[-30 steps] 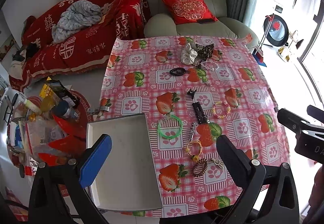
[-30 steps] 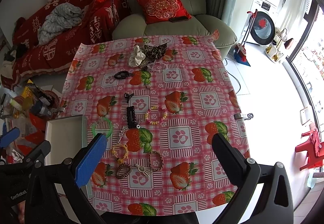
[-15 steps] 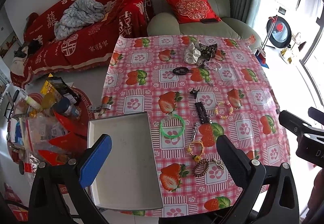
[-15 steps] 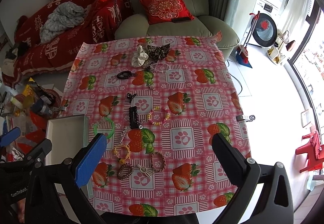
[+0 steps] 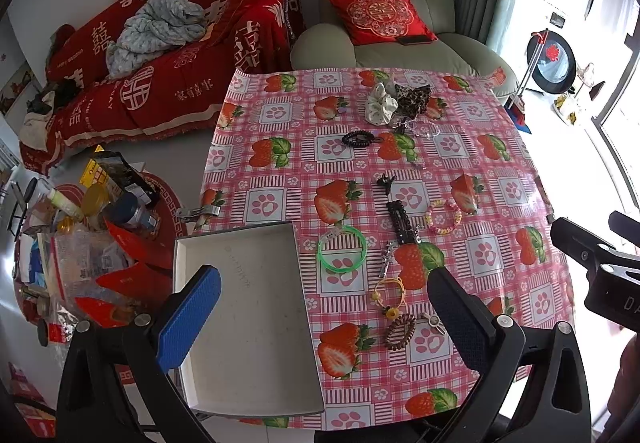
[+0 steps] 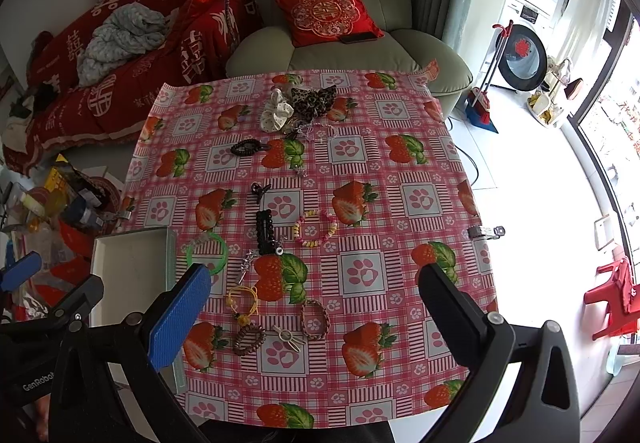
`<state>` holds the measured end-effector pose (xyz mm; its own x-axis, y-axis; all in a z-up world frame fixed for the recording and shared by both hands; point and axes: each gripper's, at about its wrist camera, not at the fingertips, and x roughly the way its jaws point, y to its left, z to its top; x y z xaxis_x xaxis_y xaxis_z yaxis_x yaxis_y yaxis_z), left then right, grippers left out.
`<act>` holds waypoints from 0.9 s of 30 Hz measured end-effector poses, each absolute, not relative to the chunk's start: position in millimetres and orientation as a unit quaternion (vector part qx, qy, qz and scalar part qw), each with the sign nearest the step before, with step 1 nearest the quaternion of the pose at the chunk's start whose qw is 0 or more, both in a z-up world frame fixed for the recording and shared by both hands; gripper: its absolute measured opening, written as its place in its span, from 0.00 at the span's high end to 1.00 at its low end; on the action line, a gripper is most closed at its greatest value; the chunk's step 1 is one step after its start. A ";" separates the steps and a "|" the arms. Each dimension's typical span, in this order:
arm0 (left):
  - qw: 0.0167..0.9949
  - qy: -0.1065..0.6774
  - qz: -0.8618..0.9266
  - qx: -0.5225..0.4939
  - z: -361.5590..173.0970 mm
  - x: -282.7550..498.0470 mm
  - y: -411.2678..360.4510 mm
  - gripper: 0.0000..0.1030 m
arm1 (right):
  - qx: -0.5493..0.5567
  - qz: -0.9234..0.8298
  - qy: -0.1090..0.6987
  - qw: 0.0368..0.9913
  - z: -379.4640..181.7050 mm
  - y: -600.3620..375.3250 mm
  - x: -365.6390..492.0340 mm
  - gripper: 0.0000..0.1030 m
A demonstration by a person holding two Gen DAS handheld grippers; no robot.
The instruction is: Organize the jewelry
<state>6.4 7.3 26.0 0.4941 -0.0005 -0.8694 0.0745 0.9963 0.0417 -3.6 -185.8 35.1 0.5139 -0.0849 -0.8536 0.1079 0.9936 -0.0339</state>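
Observation:
Jewelry lies scattered on the strawberry tablecloth [image 5: 472, 147]: a green bangle [image 5: 342, 249], a black beaded clip [image 5: 401, 221], a pastel bead bracelet [image 5: 443, 217], a yellow cord bracelet [image 5: 390, 293], a brown coil hair tie [image 5: 400, 330], a black bracelet [image 5: 357, 139] and scrunchies [image 5: 382, 105]. An empty white tray [image 5: 248, 317] sits at the table's near left. My left gripper [image 5: 320, 317] is open and empty, high above the tray's right edge. My right gripper [image 6: 316, 319] is open and empty above the near items, such as the braided bracelet [image 6: 315, 319].
A green armchair [image 5: 384, 11] with a red cushion stands behind the table. A red-covered sofa [image 5: 160, 55] is at the back left. Bottles and bags clutter the floor [image 5: 80, 235] left of the table. Metal clips [image 6: 486, 231] pin the cloth at the edges.
Both grippers have shifted slightly, so the table sits a little further right in both views. Nothing on the table has moved.

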 end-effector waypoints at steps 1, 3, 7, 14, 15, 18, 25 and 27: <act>0.863 0.503 -0.022 0.037 25.8 6.9 7.8 0.00 | 0.012 -0.055 0.490 0.870 34.7 -185.8 -3.8 0.00; 0.863 0.503 -0.021 0.037 25.3 7.0 7.9 0.00 | 0.011 -0.056 0.490 0.870 34.8 -185.0 -3.1 0.00; 0.863 0.503 -0.020 0.035 23.6 7.2 10.2 0.00 | 0.012 -0.056 0.490 0.870 34.8 -184.9 -3.1 0.00; 0.863 0.503 -0.020 0.036 22.9 6.9 11.6 0.00 | 0.012 -0.057 0.491 0.869 34.6 -184.7 -2.8 0.00; 0.863 0.503 -0.020 0.036 23.6 6.9 11.2 0.00 | 0.012 -0.057 0.490 0.870 35.2 -184.6 -3.0 0.00; 0.863 0.503 -0.020 0.035 23.7 7.0 11.2 0.00 | 0.012 -0.058 0.490 0.870 34.4 -182.6 -3.4 0.00; 0.863 0.503 -0.020 0.035 23.4 6.7 12.9 0.00 | 0.012 -0.057 0.490 0.870 34.4 -183.1 -3.4 0.00; 0.863 0.503 -0.020 0.035 23.4 6.8 13.0 0.00 | 0.012 -0.057 0.490 0.870 34.6 -183.4 -3.4 0.00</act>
<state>6.8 13.0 23.4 0.4925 0.0008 -0.8703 0.0703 0.9967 0.0407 -3.4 -183.4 34.6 0.5134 -0.0882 -0.8536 0.1117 0.9931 -0.0354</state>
